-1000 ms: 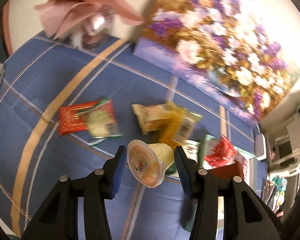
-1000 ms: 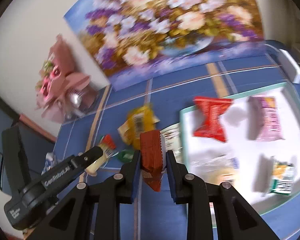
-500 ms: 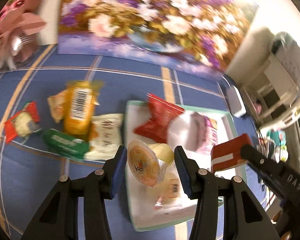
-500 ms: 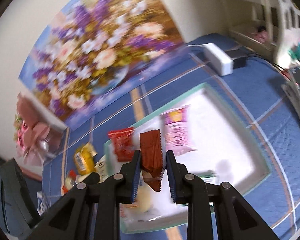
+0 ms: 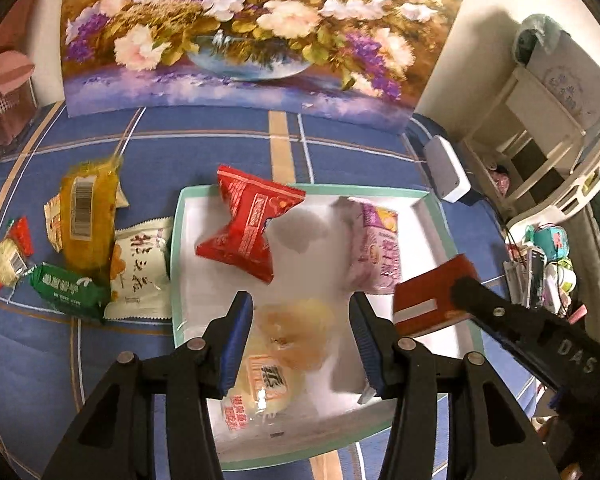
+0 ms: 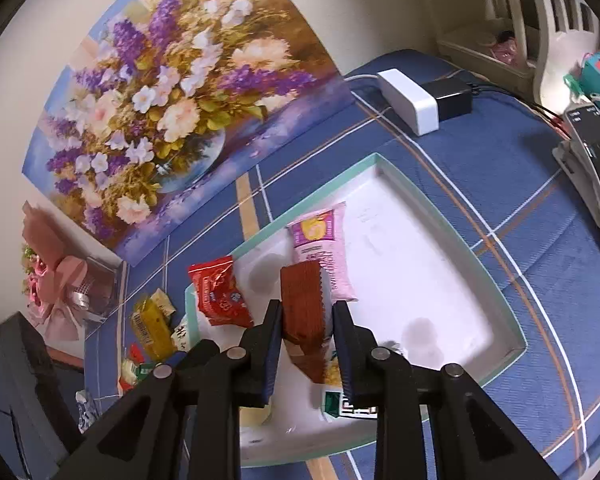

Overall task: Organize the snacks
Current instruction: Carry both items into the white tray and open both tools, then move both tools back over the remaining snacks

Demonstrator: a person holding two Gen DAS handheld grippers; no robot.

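A white tray [image 5: 177,240] with a mint-green rim sits on a blue cloth [image 5: 220,160] crossed by white and tan lines, holding a red packet [image 5: 248,224] and a pink packet [image 5: 376,252], before a painting [image 5: 240,28] of purple, white and pink flowers.

- A lived-in home room, not a shop or lab.
- A large flower painting [image 5: 236,32] leans against a plain cream wall.
- The table [image 6: 500,184] wears a blue cloth with orange and white check lines.
- A pink wrapped bouquet [image 6: 56,280] stands in the corner.
- White shelving [image 5: 540,120] crowded with small household odds and ends sits beside it.
- A white charger block [image 6: 408,100] lies plugged in.
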